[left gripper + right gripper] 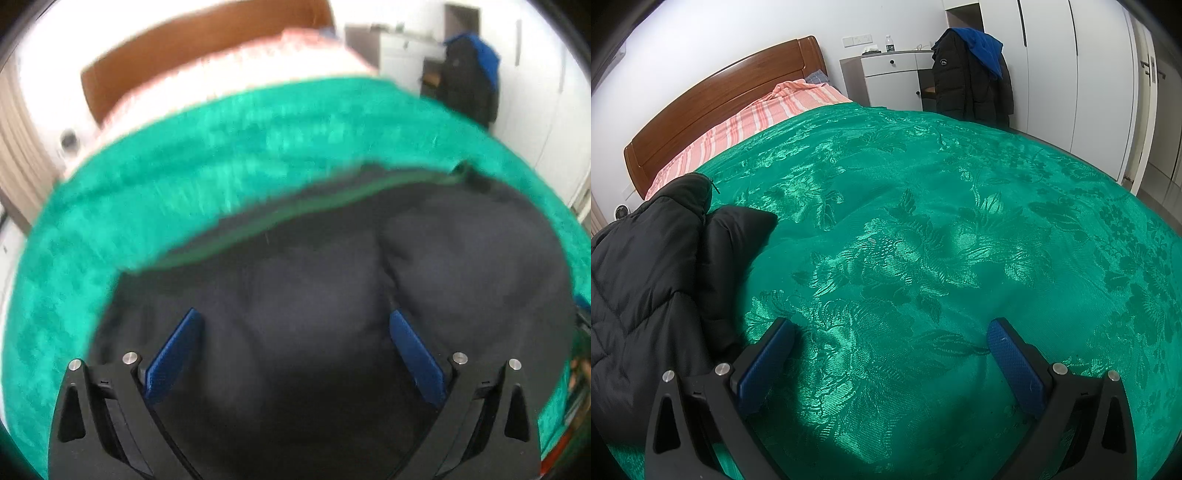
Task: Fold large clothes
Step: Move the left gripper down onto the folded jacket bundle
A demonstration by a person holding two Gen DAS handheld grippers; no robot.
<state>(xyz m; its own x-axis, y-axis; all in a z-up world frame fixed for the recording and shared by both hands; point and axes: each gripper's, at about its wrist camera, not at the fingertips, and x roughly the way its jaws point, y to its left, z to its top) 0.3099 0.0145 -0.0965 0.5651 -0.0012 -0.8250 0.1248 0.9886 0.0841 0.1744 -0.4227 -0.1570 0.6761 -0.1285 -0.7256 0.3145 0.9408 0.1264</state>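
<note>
Left gripper (294, 325) up close over black puffer jacket (332, 295), jaws spread wide, blue textured pads either side, nothing clamped; can't tell if tips touch the fabric, left wrist view is motion-blurred. Jacket is matte, quilted, puffy, bunched in rounded lumps w/ a zip edge along its far side. In right wrist view the same jacket (646, 266) sits at left of frame, stitched diagonal quilting visible, lying crumpled on the bed toward the headboard end, a fold sticking out to the right. Right gripper (891, 334) low over bare green bedspread (905, 240), jaws also released and wide, holding nothing, beside the jacket but apart from it. Bedspread is shiny satin-like w/ woven floral/leaf pattern, smooth w/ a few soft ridges, covers most of the bed. Beyond it pink-white striped sheet (750, 118) and rumpled pillow area, then brown wood headboard (713, 99) w/ glossy panels. Far right: white cabinet (890, 77) w/ bottle on top, dark coat w/ blue hood (971, 77) hanging in front of it, tall white wardrobe doors (1071, 74) behind.
</note>
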